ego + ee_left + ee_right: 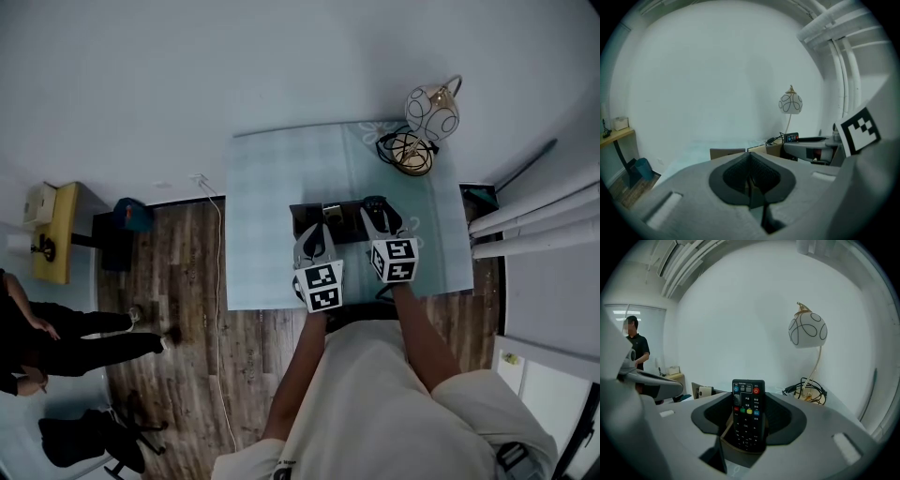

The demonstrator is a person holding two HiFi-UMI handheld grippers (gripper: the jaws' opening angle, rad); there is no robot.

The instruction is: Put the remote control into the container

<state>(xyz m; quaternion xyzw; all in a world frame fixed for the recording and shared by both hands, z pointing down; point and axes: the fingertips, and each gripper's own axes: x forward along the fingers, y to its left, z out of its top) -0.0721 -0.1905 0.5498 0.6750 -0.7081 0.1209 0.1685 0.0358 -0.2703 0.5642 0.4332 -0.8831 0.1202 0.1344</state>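
The right gripper [749, 418] grasps the remote control [748, 401], which stands upright between its jaws. Beside it, the left gripper [751, 183] is clenched on nothing. Just ahead of both, the container [307, 216] sits on the counter [272, 178]. A lamp [807, 331] stands beyond.

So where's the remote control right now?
In the right gripper view, the remote control stands upright, clamped in the jaws of the right gripper, with the round lamp behind it to the right.
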